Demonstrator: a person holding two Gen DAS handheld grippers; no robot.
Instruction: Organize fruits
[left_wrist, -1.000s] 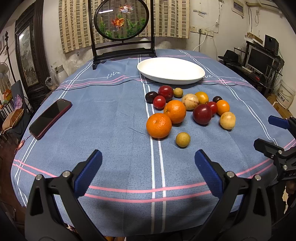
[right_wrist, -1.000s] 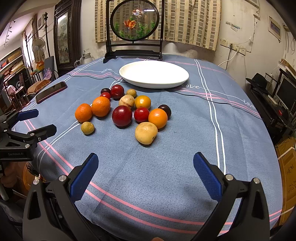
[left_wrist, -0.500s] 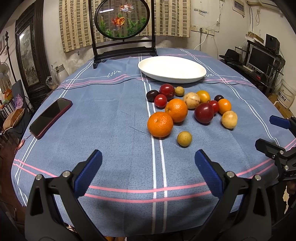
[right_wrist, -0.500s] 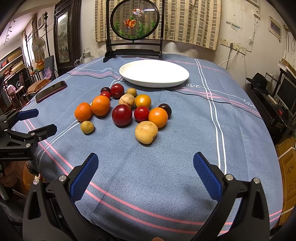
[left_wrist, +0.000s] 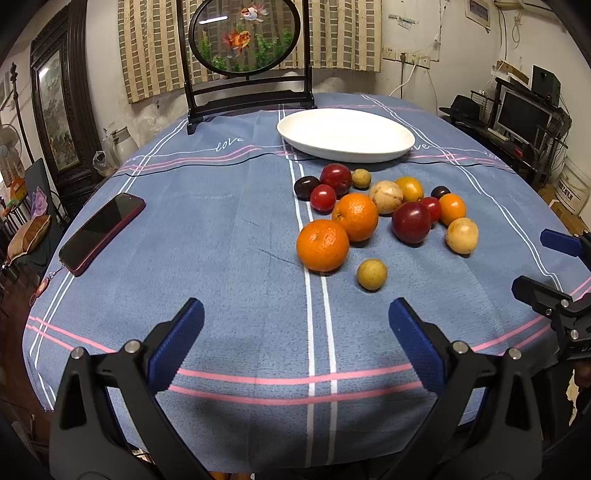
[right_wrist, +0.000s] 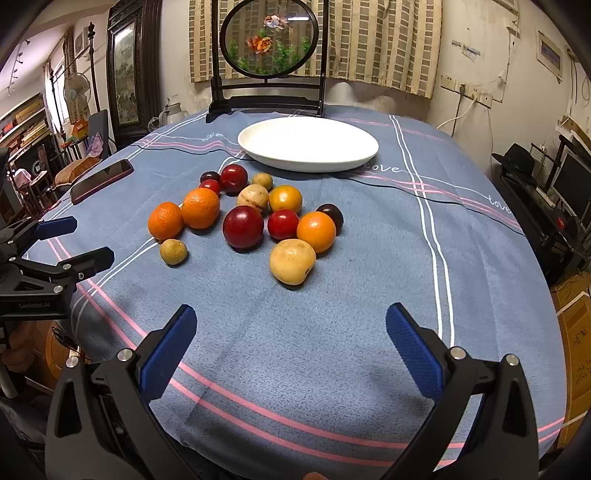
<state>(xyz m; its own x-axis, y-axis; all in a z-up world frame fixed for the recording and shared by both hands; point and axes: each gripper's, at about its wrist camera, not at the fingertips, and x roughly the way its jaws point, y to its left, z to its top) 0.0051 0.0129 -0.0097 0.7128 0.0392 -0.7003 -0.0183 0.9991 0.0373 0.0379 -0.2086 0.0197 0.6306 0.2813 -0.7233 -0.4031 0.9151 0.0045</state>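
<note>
Several loose fruits lie clustered mid-table on the blue cloth: two oranges (left_wrist: 322, 245) (left_wrist: 355, 216), dark red plums (left_wrist: 411, 222), small red and dark ones, a tan fruit (right_wrist: 292, 261) and a small olive-brown fruit (left_wrist: 371, 273). Behind them sits an empty white plate (left_wrist: 345, 134) (right_wrist: 307, 143). My left gripper (left_wrist: 295, 325) hovers open over the near table edge, short of the oranges. My right gripper (right_wrist: 290, 332) is open too, just short of the tan fruit. Each gripper shows at the other view's edge (left_wrist: 554, 266) (right_wrist: 70, 240).
A red-cased phone (left_wrist: 101, 230) lies at the table's left side. A round goldfish screen on a dark stand (left_wrist: 243, 55) stands at the table's back. Shelves and a monitor (left_wrist: 524, 114) sit to the right, chairs and a cabinet to the left.
Both grippers have edged slightly forward toward the fruits; the fruits sit a little lower and nearer in view. Nothing was grasped or moved on the table.
</note>
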